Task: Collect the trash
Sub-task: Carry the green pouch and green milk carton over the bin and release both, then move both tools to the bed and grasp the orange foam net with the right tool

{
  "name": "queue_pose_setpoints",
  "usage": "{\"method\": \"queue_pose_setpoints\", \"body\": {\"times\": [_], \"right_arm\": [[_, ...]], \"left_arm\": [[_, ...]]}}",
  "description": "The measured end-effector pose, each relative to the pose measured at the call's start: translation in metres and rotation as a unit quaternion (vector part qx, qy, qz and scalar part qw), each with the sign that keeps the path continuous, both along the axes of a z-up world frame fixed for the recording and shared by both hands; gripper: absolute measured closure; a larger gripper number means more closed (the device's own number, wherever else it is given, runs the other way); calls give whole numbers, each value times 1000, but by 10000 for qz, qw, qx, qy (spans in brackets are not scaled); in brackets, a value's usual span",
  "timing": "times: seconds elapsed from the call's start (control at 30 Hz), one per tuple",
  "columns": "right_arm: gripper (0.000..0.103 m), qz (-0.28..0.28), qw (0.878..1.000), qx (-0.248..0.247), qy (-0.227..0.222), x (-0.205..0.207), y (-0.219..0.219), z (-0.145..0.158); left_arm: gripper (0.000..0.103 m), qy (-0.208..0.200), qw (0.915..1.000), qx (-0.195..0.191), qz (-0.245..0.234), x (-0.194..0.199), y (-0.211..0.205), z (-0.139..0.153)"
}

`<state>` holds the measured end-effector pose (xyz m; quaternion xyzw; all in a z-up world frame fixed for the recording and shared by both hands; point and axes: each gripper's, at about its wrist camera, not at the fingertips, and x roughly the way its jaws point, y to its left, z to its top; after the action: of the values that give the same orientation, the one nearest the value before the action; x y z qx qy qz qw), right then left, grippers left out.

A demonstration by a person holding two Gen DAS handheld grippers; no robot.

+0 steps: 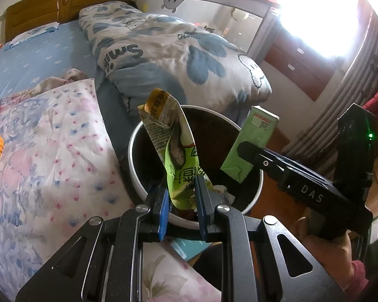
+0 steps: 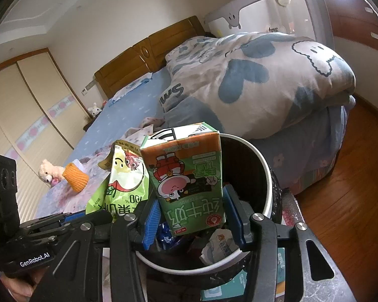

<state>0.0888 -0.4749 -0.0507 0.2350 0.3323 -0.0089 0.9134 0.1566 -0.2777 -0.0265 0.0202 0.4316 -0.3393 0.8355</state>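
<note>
My left gripper is shut on a crumpled green snack bag and holds it above the round white-rimmed trash bin. My right gripper is shut on a green milk carton, held upside down over the same bin. The carton also shows in the left wrist view, and the snack bag in the right wrist view. Wrappers and crumpled paper lie inside the bin.
The bin stands beside a bed with a floral quilt and a folded blue-and-white duvet. An orange foam net and a plush toy lie on the bed. Wooden floor is to the right.
</note>
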Motion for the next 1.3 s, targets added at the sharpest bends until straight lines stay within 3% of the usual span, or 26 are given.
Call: {"method": "queue_pose_setpoints", "body": {"times": [0.73,0.8,0.83,0.9,1.07,1.3], "right_arm": [[53,-54,9998,-12,173,14,-6,-6],[51,-95,9998,-8,190,15,-7,-6],[49,-105,9997,6,203,16,-8,-6],[44,-149,9997,33,193,14,-10,-6],[31,-157,9998,37,88,9,-4,1],[13,46,10000,-4,-80,6,25,12]], "left_arm": [[85,181,9998,40,-52,16,-12,-10],[79,277,9996,-16,2,18,-8,-11],[69,303,9995,-33,30,18,-7,-11],[60,306,9994,-71,139,18,0,-11],[60,311,9988,-181,319,12,24,-11],[57,316,9949,-196,932,1,83,-19]]}}
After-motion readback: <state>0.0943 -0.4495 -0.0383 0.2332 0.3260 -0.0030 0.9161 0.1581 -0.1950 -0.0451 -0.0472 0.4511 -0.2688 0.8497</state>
